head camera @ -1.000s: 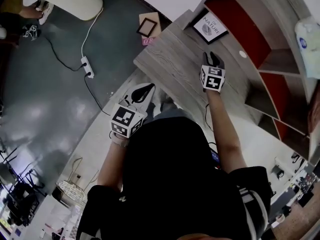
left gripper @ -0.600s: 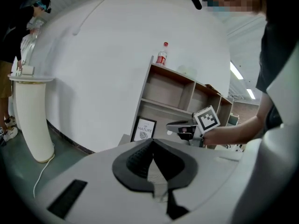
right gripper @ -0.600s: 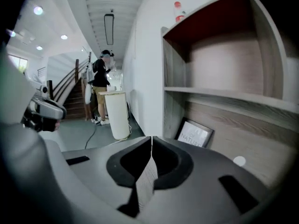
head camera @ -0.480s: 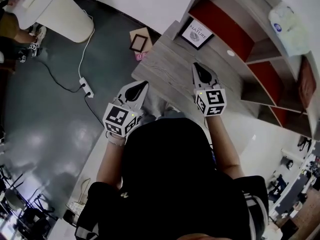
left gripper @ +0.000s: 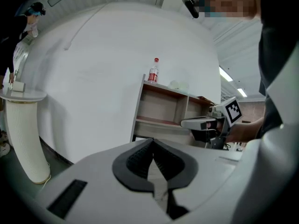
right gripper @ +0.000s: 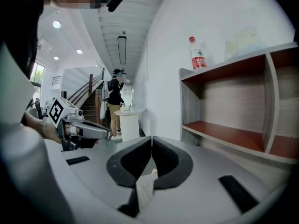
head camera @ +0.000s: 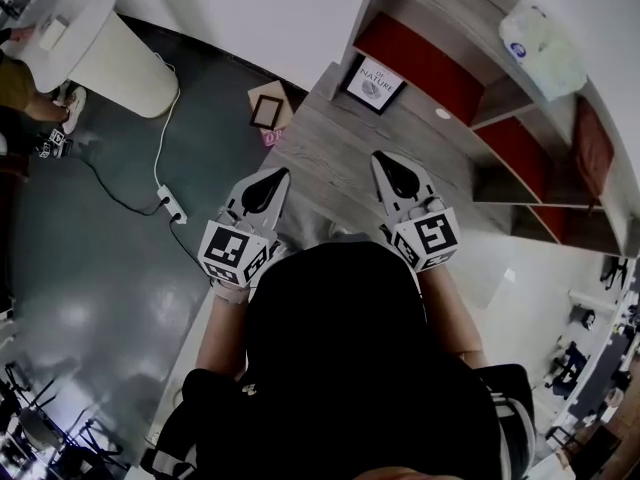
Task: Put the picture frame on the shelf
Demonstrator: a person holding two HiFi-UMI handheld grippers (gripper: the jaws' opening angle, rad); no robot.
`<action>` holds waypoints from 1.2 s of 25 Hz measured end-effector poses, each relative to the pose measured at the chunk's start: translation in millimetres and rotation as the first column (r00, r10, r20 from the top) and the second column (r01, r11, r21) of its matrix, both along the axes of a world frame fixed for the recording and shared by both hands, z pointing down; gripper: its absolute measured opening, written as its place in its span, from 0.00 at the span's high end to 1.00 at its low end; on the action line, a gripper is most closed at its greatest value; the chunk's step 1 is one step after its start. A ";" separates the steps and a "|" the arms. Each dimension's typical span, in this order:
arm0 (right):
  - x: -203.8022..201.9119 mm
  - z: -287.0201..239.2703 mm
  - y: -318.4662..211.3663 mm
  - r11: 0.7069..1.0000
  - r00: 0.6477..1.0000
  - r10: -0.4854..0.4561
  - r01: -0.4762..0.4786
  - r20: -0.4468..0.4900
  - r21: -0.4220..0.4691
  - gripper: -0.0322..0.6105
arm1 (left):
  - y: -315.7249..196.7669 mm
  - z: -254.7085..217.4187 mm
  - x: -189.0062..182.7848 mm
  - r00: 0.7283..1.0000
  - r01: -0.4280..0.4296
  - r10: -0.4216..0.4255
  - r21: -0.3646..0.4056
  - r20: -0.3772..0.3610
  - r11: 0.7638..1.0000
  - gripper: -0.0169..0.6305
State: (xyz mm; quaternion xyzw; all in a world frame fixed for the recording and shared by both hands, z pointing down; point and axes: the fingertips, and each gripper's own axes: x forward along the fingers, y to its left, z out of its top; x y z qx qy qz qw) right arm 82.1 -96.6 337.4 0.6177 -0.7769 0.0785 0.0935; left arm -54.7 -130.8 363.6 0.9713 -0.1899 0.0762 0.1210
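The black picture frame [head camera: 372, 83] with a white print stands at the far end of the grey wooden table [head camera: 320, 148], against the left end of the shelf unit [head camera: 470, 78]. My left gripper [head camera: 268, 181] hovers shut over the table's near left edge, with nothing in it. My right gripper [head camera: 390, 163] is shut and empty too, above the near part of the table and well short of the frame. In the left gripper view the jaws [left gripper: 152, 143] meet, and in the right gripper view the jaws [right gripper: 152, 141] meet as well.
A second, brown frame [head camera: 266, 111] lies on the floor left of the table, near a power strip [head camera: 170, 190] and its cable. A red-capped bottle [right gripper: 198, 55] and a plastic pack [head camera: 540, 43] sit on the shelf unit's top. A white pedestal [head camera: 110, 43] stands far left.
Both grippers have pulled back from over the table toward the body and risen. The right one has drawn farthest away from the frame, which has not moved.
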 end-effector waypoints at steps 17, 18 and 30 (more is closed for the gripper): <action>-22.8 -24.6 17.7 0.996 0.998 -0.065 0.063 0.028 0.061 0.95 | 18.6 -44.3 3.2 0.998 -0.019 0.022 0.050 -0.057 0.999 0.96; -22.2 -23.0 17.7 0.996 0.997 -0.064 0.062 0.032 0.056 0.95 | 19.8 -43.3 3.9 0.998 -0.023 0.026 0.050 -0.059 0.998 0.96; -13.6 -16.6 20.5 0.998 0.996 -0.053 0.050 0.069 0.048 0.95 | 23.2 -40.4 3.0 0.998 -0.022 0.024 0.052 -0.049 0.998 0.96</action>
